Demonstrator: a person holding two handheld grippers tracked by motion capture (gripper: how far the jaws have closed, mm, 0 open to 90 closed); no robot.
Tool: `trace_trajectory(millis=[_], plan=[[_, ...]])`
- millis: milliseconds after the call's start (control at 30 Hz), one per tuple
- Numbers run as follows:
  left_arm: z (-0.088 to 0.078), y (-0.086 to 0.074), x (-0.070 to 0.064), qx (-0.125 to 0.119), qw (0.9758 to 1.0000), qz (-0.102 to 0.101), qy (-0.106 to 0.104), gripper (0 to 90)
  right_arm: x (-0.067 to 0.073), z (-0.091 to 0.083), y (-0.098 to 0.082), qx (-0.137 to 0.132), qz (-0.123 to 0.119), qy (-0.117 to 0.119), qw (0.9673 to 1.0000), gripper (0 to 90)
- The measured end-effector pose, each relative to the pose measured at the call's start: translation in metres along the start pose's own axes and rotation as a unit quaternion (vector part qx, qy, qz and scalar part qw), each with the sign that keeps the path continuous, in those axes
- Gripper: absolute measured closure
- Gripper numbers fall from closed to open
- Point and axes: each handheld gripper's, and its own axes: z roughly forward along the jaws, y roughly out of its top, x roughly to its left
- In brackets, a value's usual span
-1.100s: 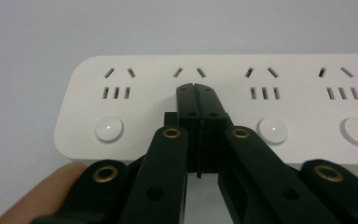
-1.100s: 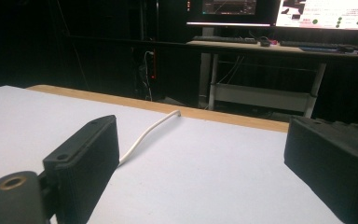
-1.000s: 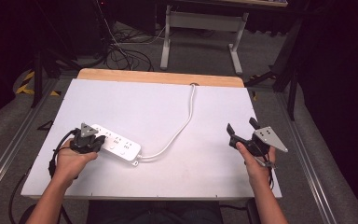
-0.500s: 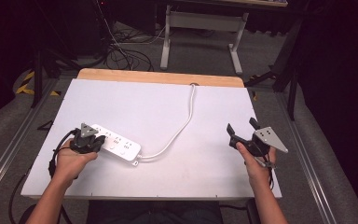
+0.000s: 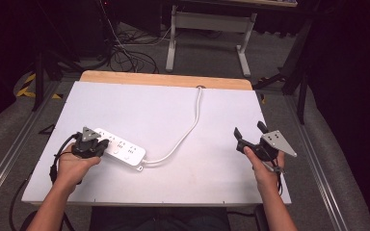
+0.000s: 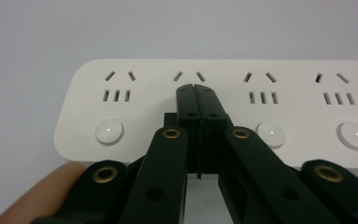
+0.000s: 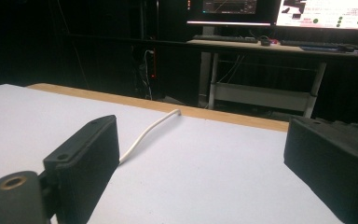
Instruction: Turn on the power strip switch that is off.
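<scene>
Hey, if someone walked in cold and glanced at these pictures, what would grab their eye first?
Probably the white power strip at the table's front left, its cord snaking to the far edge. The left gripper presses its shut fingers onto the strip between two round buttons, while the right gripper waits open at the right.

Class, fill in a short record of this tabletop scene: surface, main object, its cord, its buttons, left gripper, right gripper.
surface: white table top with a wooden strip along its far edge
main object: white power strip lying flat near the left front of the table
cord: white cable curving from the strip to the far edge
buttons: round white switches, one below each socket group
left gripper: left gripper jaws shut, tips over the strip's second socket group
right gripper: right gripper jaws open, nothing between them, above the table's right side
</scene>
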Motion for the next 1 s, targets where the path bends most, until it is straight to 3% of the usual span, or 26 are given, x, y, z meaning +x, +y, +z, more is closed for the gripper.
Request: trace_trajectory(millis=[133, 300, 367, 433, 633, 833, 867, 1000], plan=[[0.0, -0.001, 0.001, -0.004, 1.0, -0.006, 0.0, 90.0, 0.0, 0.0, 0.0, 0.0, 0.0, 0.0, 1.0, 10.9], [-0.003, -0.001, 0.005, -0.016, 0.9991, -0.036, -0.015, 89.2, 0.0, 0.001, 0.0, 0.002, 0.0, -0.001, 1.0, 10.9], [-0.006, -0.001, 0.005, -0.034, 0.9982, -0.043, -0.022, 89.1, 0.0, 0.001, 0.0, 0.002, -0.001, 0.0, 1.0, 10.9], [-0.012, 0.001, 0.005, -0.064, 0.9961, -0.054, -0.027, 89.0, 0.0, 0.001, -0.001, 0.002, -0.001, 0.0, 1.0, 10.9], [-0.024, 0.001, 0.007, -0.12, 0.9905, -0.063, -0.018, 87.7, 0.0, 0.001, -0.001, 0.003, 0.0, 0.0, 1.0, 10.9], [-0.037, 0.0, 0.011, -0.181, 0.9809, -0.071, 0.002, 84.2, -0.001, 0.001, -0.001, 0.003, 0.0, 0.001, 1.0, 10.9], [-0.039, 0.0, 0.013, -0.193, 0.9783, -0.074, 0.007, 83.6, 0.0, 0.001, -0.001, 0.003, 0.0, 0.001, 1.0, 10.9], [-0.045, -0.001, 0.017, -0.215, 0.973, -0.081, 0.018, 81.6, 0.0, 0.001, -0.001, 0.002, 0.0, 0.001, 1.0, 10.9]])
